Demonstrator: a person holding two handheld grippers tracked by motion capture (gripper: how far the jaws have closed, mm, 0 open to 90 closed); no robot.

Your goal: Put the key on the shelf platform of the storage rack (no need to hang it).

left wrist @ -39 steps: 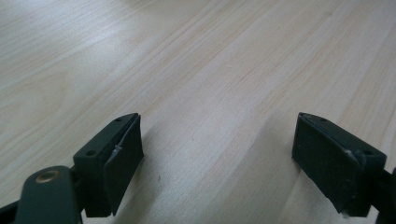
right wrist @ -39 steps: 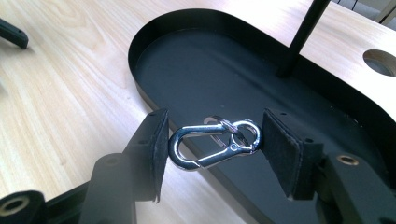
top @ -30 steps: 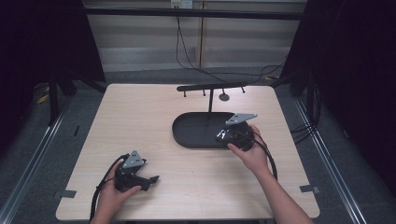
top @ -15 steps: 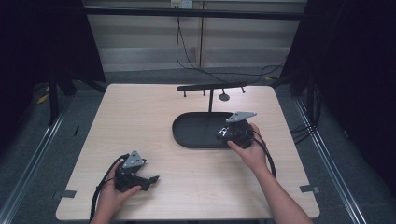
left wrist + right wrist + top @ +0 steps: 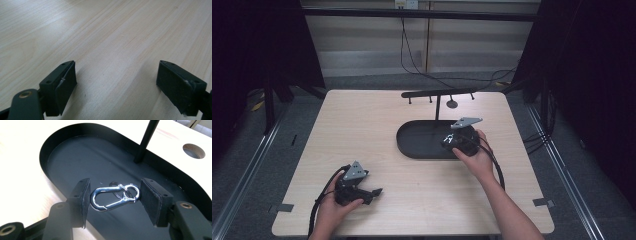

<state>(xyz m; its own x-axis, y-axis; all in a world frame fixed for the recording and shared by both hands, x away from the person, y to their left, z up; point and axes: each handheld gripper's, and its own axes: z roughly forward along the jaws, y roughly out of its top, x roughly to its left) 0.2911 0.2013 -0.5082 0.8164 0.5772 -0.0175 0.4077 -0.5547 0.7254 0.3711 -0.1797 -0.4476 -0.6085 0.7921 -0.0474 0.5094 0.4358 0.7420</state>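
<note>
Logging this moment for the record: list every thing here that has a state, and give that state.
Left gripper: open, nothing between its jaws, low over the bare table.
Right gripper: open, its jaws on either side of the snap hook.
Snap hook: lying flat in the tray, gate closed, a ring at one end.
Black tray: on the table, holding the hook.
Stand: upright, pegs bare.

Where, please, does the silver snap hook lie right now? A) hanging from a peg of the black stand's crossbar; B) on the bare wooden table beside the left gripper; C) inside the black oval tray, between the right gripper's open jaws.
C: in the right gripper view the silver snap hook lies flat on the floor of the black oval tray, with the right gripper straddling it, jaws apart on either side.
</note>
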